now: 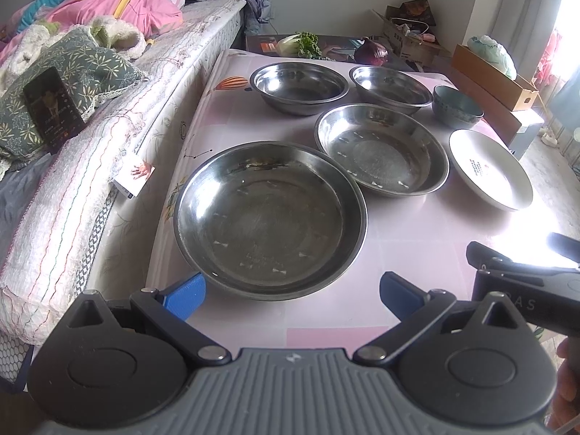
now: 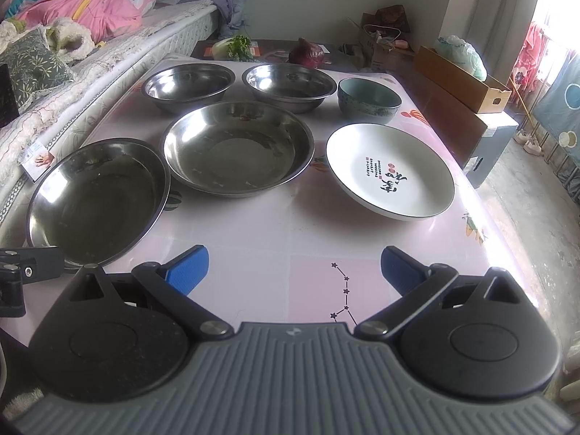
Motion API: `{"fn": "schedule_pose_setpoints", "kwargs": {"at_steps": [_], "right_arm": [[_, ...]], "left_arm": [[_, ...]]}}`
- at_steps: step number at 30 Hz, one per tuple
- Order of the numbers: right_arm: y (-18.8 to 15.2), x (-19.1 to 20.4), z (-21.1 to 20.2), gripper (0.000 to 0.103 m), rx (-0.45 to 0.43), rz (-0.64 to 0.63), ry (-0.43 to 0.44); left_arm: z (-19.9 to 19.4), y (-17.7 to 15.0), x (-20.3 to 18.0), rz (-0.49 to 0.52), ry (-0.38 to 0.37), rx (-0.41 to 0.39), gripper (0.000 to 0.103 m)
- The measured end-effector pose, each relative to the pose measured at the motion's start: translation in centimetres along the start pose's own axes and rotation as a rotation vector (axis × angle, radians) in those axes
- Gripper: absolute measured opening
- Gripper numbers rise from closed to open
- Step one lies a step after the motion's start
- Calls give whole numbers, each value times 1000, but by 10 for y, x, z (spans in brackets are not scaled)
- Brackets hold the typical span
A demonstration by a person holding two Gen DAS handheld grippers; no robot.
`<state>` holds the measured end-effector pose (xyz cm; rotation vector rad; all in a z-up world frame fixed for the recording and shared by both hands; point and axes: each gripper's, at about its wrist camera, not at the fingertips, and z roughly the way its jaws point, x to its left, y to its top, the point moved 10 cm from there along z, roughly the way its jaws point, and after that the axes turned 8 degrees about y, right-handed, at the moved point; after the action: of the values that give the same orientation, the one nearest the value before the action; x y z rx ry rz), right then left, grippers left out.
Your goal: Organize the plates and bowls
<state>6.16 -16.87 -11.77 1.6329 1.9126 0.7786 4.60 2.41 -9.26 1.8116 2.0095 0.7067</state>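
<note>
On the pink table (image 1: 417, 239) lie a large steel plate (image 1: 270, 219) at the front, a second steel plate (image 1: 380, 148) behind it, two steel bowls (image 1: 299, 85) (image 1: 389, 85) at the back, a teal ceramic bowl (image 1: 456, 107) and a white plate (image 1: 489, 168) with printed characters. The right wrist view shows the same: steel plates (image 2: 98, 199) (image 2: 237, 148), steel bowls (image 2: 188, 85) (image 2: 290, 85), teal bowl (image 2: 368, 99), white plate (image 2: 389, 170). My left gripper (image 1: 291, 291) is open and empty at the near rim of the large plate. My right gripper (image 2: 293, 268) is open and empty above bare table.
A bed (image 1: 108, 116) with quilts and pillows runs along the table's left edge. Greens (image 1: 301, 45) and a red cabbage (image 1: 371, 52) lie behind the table. Cardboard boxes (image 1: 493, 76) stand at the right. The right gripper's body (image 1: 518, 293) shows in the left wrist view.
</note>
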Motion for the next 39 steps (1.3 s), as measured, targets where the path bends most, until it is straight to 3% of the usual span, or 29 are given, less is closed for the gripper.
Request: {"fn": "schedule_pose_setpoints", "kwargs": {"at_steps": [17, 24, 30, 34, 39], "right_arm": [[-3, -6, 9, 102, 7, 5, -9], [6, -32, 7, 102, -39, 28, -68], [38, -64, -2, 102, -210, 68, -73], [75, -80, -12, 102, -329, 79, -9], [122, -86, -14, 102, -405, 64, 37]], "left_arm": [[7, 1, -7, 22, -11, 14, 103], [10, 19, -7, 49, -16, -35, 103], [18, 56, 1, 33, 6, -117, 103], [19, 92, 10, 22, 49, -191, 103], [21, 133, 22, 14, 91, -246, 103]]}}
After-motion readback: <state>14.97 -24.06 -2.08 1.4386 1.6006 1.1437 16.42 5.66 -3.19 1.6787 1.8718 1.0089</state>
